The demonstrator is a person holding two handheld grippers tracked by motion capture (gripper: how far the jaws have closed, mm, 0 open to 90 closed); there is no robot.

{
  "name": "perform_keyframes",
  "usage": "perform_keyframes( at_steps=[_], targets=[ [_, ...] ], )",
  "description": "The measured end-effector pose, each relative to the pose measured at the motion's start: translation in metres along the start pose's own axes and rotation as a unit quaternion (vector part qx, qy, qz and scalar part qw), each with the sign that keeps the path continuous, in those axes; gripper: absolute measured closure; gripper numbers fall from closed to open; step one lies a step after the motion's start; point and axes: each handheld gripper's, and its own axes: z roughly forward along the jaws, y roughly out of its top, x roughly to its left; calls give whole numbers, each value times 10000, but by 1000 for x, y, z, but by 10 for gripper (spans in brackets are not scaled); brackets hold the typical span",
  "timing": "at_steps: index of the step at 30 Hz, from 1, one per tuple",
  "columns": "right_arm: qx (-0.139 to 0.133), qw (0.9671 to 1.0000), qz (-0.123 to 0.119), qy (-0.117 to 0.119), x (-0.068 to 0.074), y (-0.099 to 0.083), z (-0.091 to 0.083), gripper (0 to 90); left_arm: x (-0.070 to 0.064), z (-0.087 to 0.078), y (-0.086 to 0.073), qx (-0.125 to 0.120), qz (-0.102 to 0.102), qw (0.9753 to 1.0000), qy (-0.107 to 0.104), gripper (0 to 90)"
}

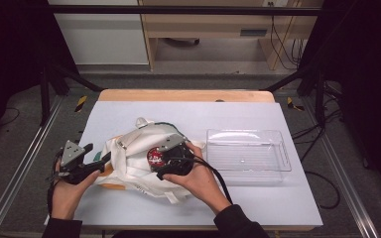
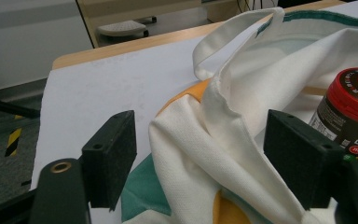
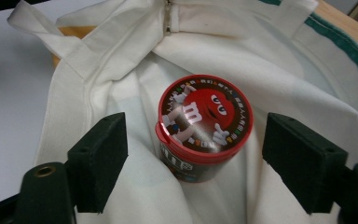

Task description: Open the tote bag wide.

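Inside the bag's (image 1: 144, 158) mouth, near the tabletop's (image 1: 258, 198) centre, lies one red-lidded tub (image 3: 204, 125), tilted on white cloth. The right gripper (image 3: 196, 163) has its jaws spread to either side of the tub, not touching. To grip well, I judge it should go lower, below the lid, and close squarely without catching cloth. The left gripper (image 2: 200, 163), at the bag's 9 o'clock, has spread jaws straddling a fold of the rim. One clear tray (image 1: 278, 148) sits at 3 o'clock.
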Motion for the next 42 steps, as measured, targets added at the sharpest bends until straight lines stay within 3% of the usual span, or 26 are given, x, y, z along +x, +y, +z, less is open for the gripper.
perform_keyframes(
  at_steps=[4, 13, 21, 29, 42],
  targets=[
    [-47, 9999, -77, 136, -1, 2, 8, 152, -4, 1, -5, 33, -28, 10000, -28, 175],
    [25, 9997, -149, 189, -9, 4, 22, 134, -2, -3, -22, 156, -131, 9996, 175, 119],
    [44, 9997, -151, 188, -13, 5, 32, 131, 2, -1, -26, 196, -166, 9994, 232, 114],
    [203, 9990, -169, 359, -17, 5, 40, 138, 4, -1, -28, 202, -197, 9991, 310, 114],
    [391, 9982, -151, 437, -17, 2, 50, 153, 4, 0, -28, 255, -178, 9992, 243, 112]
  ],
)
